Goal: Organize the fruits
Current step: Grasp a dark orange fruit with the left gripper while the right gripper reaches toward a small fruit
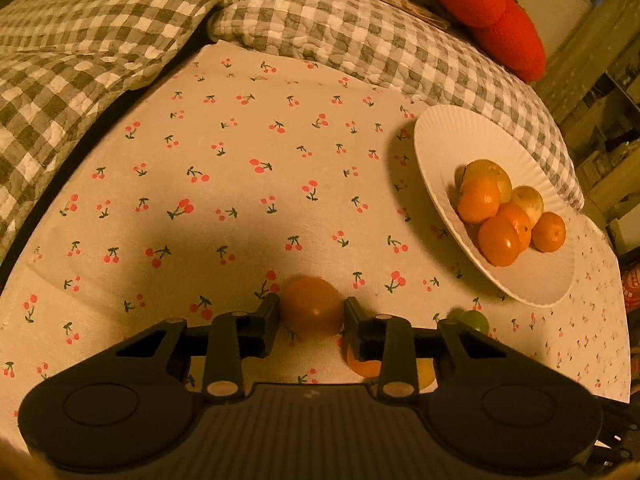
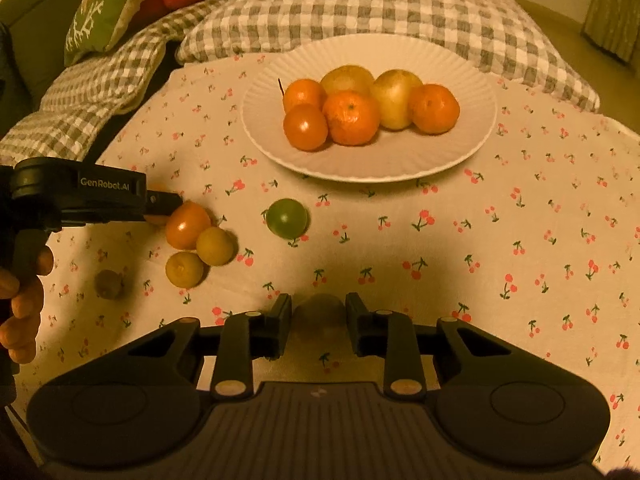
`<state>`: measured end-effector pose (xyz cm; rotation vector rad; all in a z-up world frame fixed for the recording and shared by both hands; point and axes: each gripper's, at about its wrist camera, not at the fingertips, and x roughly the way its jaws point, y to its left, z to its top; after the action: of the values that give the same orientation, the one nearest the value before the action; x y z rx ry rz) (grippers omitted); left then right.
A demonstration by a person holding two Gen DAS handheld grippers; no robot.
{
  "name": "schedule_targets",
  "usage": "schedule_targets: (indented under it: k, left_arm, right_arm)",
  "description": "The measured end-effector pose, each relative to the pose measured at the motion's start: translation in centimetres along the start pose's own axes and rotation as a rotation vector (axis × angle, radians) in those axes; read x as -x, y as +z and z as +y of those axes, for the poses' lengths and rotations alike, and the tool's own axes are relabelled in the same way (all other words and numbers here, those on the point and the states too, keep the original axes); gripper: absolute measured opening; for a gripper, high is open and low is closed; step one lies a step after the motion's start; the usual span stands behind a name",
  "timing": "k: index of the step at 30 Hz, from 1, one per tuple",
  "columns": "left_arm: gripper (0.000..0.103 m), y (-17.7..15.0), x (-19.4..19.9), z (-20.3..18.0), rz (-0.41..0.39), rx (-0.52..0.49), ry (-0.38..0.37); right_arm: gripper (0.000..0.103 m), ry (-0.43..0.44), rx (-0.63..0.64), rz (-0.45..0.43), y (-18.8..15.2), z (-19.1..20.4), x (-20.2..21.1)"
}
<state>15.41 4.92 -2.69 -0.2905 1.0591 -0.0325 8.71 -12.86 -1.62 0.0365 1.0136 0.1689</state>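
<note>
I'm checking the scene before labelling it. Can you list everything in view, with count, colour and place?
Plate: one, white, far side of the cloth.
Fruit on plate: six, four orange and two yellowish, piled together.
Loose fruit: three orange-yellow, clustered left on the cloth.
Green fruit: one, between the cluster and the plate.
Dark fruit: one brownish, far left; one in shadow between the right gripper's fingers.
Tablecloth: one, pale with cherry print.
Checked quilt: grey and white, behind the plate.
Cushions: red, at the back.
Left gripper: black, shut on an orange fruit.
Right gripper: black, shut on the shadowed fruit.
Hand: holding the left gripper's handle.
</note>
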Motion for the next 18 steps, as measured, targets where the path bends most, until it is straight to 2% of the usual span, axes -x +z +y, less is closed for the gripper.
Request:
schedule_targets:
  k: [18]
  left_arm:
    - [0.021,0.7,2.2,-1.0,-0.077,-0.01,-0.05]
  right_arm:
    - [0.026,0.016,-0.073,-0.107,1.1,-1.8,2.2]
